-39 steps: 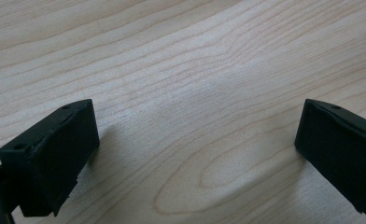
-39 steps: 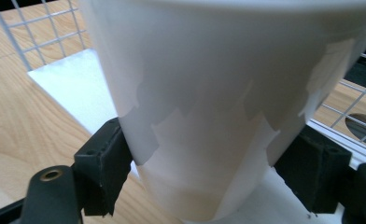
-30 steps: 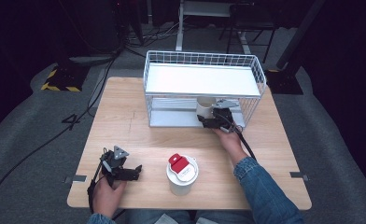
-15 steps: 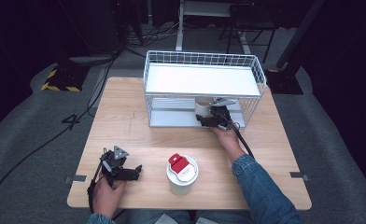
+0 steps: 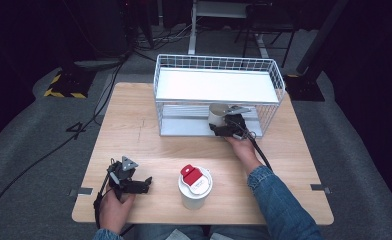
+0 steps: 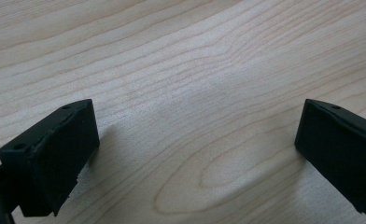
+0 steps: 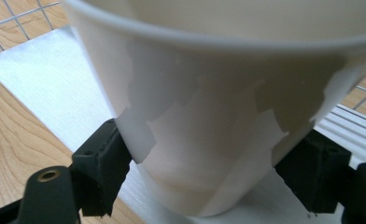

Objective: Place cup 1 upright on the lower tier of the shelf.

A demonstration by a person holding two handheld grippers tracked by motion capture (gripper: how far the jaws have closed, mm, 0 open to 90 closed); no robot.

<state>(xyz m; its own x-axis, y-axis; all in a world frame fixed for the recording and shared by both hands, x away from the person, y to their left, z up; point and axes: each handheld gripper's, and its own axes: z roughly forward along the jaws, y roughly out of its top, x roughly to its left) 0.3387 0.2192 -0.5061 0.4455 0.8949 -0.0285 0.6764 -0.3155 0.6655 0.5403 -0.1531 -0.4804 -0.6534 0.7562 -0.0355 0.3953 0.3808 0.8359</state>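
Tongs (image 5: pixel 143 184) low over pale wood table (image 5: pixel 134 130); dark room w/ grey floor (image 5: pixel 29 135).

The high view looks forward and down over the whole wooden table (image 5: pixel 134 130); the left gripper view skims its grain closely; the right gripper view presses near a white cup (image 7: pixel 218 116), shared with high view (image 5: pixel 216 116)

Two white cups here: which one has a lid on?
The cup at the table's near edge, between the two hands: it carries a white lid with a red tab. The other cup, in the wire rack's lower level at the right hand-held gripper, is open-topped.
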